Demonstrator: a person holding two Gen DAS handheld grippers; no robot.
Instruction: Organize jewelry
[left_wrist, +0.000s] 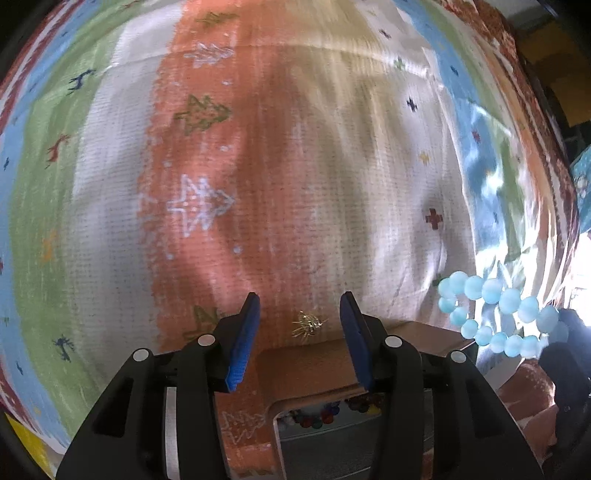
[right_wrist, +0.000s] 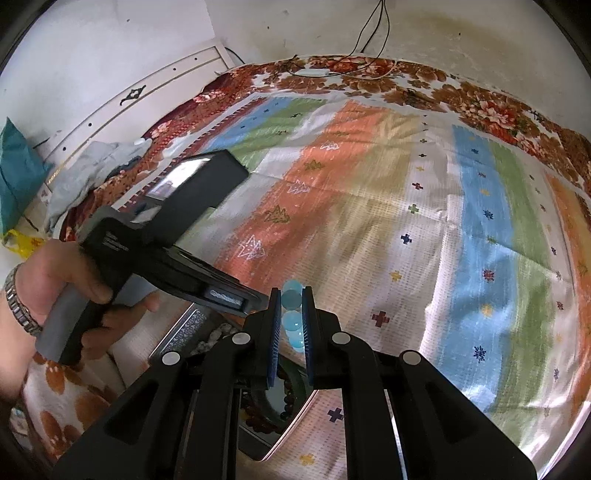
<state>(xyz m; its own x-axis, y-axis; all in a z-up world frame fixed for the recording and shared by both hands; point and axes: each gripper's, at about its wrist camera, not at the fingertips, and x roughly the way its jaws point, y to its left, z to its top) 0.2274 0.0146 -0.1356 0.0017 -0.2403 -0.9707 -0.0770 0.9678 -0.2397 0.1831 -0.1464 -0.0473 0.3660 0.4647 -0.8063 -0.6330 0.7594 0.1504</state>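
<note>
My left gripper (left_wrist: 300, 306) is open and empty, its blue pads either side of a small gold jewelry piece (left_wrist: 307, 325) lying on the striped cloth just beyond a tan jewelry box (left_wrist: 310, 363). Inside the box, dark and coloured beads (left_wrist: 325, 415) show. My right gripper (right_wrist: 291, 295) is shut on a light blue bead bracelet (right_wrist: 291, 319); in the left wrist view the bracelet (left_wrist: 495, 314) hangs at the right, in the air. Below the right gripper, the box (right_wrist: 184, 325) holds a brown bead bracelet (right_wrist: 284, 402).
The striped patterned cloth (right_wrist: 388, 206) covers a bed with a floral sheet (right_wrist: 480, 107). The left hand and its gripper body (right_wrist: 155, 229) fill the left of the right wrist view. Crumpled clothes (right_wrist: 85, 173) and a white headboard (right_wrist: 147, 92) lie at the far left.
</note>
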